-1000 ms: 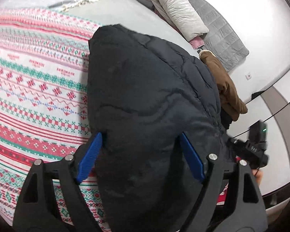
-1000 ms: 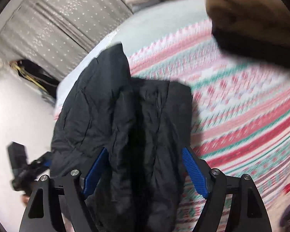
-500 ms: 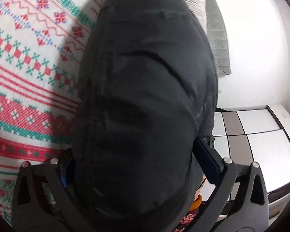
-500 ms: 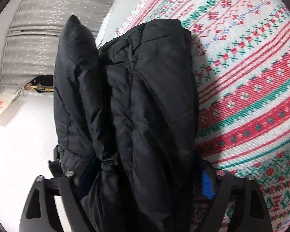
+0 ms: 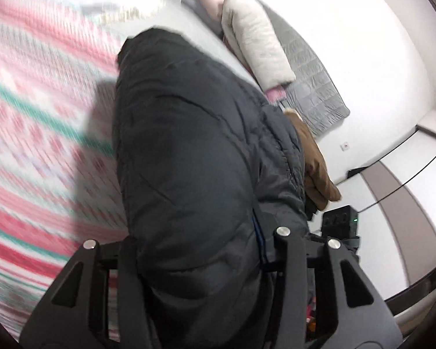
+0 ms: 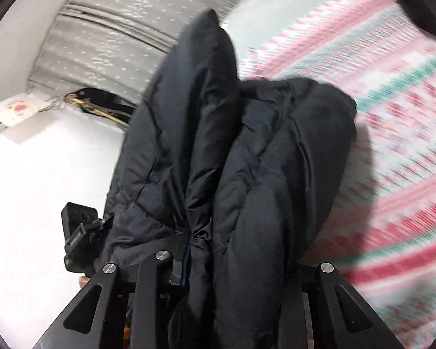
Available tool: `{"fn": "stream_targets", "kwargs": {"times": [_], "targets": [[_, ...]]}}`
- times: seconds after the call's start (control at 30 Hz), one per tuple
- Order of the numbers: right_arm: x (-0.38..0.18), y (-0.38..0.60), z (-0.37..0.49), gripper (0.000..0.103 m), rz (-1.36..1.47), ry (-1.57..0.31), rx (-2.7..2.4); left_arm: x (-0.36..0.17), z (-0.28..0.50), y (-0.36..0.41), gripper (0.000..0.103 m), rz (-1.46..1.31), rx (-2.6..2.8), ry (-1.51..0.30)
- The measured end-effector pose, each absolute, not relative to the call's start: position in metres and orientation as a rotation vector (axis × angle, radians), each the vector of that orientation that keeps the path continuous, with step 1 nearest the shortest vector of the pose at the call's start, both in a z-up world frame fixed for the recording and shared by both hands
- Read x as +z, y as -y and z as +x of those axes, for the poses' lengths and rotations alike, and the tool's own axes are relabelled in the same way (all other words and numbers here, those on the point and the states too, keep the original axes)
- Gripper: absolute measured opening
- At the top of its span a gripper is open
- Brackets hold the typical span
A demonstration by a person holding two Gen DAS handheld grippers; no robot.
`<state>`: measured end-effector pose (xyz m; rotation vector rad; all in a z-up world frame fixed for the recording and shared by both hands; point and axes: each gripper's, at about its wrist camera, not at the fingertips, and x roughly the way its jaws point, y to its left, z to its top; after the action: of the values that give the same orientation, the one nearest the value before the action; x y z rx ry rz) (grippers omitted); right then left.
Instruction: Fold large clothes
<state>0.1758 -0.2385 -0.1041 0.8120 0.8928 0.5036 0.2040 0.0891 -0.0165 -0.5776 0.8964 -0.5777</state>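
A folded black puffer jacket (image 5: 189,151) hangs lifted above the patterned blanket (image 5: 37,122); it also fills the right wrist view (image 6: 247,160). My left gripper (image 5: 197,250) is shut on one end of the jacket, its padding bulging over the fingers. My right gripper (image 6: 241,261) is shut on the other end, with two thick folds between the jaws. The blue pads are mostly hidden by fabric. The other gripper shows at the side of each view (image 5: 338,221) (image 6: 78,232).
A red, green and white patterned blanket (image 6: 392,145) covers the bed. A brown garment (image 5: 316,163) lies at the bed's edge. A cream pillow (image 5: 258,40) and grey quilt (image 5: 314,87) lie at the far end. Grey curtains (image 6: 125,29) hang on the wall.
Both grippers closed from wide open onto the jacket and lifted it. The views swung up from the blanket, and the scene is blurred with motion.
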Motion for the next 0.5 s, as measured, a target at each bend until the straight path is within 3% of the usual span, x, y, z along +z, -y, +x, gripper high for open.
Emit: {"fn": "stream_targets", "kwargs": {"times": [0.23,0.5], "targets": [[-0.053,0.165,0.260,0.026,0.749,-0.844,0.615,0.028,0.263,-0.170,0.045,-0.552,-0.496,-0.734],[0.025,0.031,0.417,0.026,0.552,-0.795,0.720,0.063,0.371,-0.280,0.045,-0.573,-0.367,-0.583]]}}
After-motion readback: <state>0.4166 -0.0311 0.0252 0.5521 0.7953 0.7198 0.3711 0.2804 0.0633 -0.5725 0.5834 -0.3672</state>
